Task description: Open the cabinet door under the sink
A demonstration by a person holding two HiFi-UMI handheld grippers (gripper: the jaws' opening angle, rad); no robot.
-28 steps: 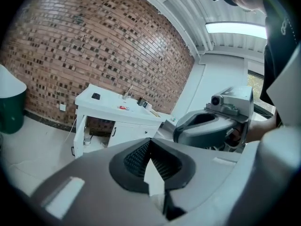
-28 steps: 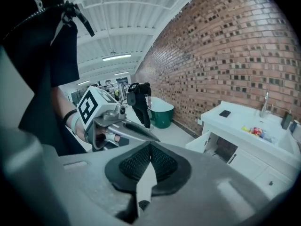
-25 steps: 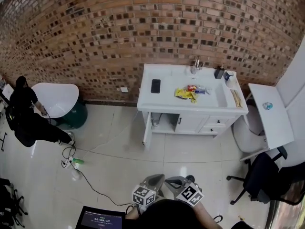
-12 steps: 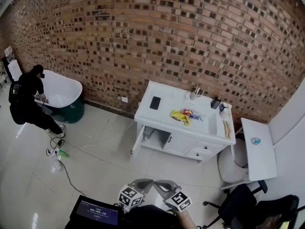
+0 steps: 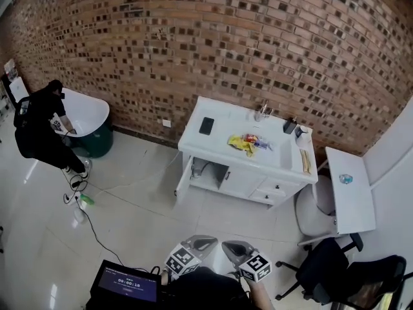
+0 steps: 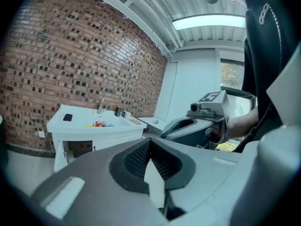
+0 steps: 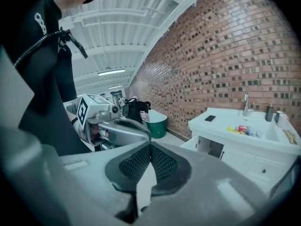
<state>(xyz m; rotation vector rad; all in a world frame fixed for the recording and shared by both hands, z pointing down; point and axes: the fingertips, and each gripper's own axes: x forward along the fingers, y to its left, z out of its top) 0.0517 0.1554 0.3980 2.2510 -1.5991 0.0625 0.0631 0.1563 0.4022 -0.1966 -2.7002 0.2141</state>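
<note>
The white sink cabinet (image 5: 258, 173) stands against the brick wall, far across the floor from me. Its left door (image 5: 182, 177) hangs swung out, and the dark compartment (image 5: 208, 172) behind it shows. The other fronts (image 5: 274, 189) are closed. Both grippers sit at the bottom edge of the head view, well short of the cabinet: left gripper (image 5: 210, 239) and right gripper (image 5: 226, 243), each shut with nothing between the pads. The cabinet (image 6: 94, 126) appears small and distant in the left gripper view. In the right gripper view the cabinet (image 7: 249, 135) appears with its open door (image 7: 197, 145).
A phone (image 5: 206, 125), a yellow wrapper (image 5: 240, 144) and a faucet (image 5: 263, 112) are on the counter. A person in black (image 5: 39, 131) crouches by a white tub (image 5: 90, 115) at left. A cable and green bottle (image 5: 86, 199) lie on the floor. A white table (image 5: 348, 189) and office chair (image 5: 335, 270) stand right.
My view has swung, so the cabinet sits a little left of where it was. Both grippers have shifted and spread slightly apart, still shut. The cabinet door stays open throughout.
</note>
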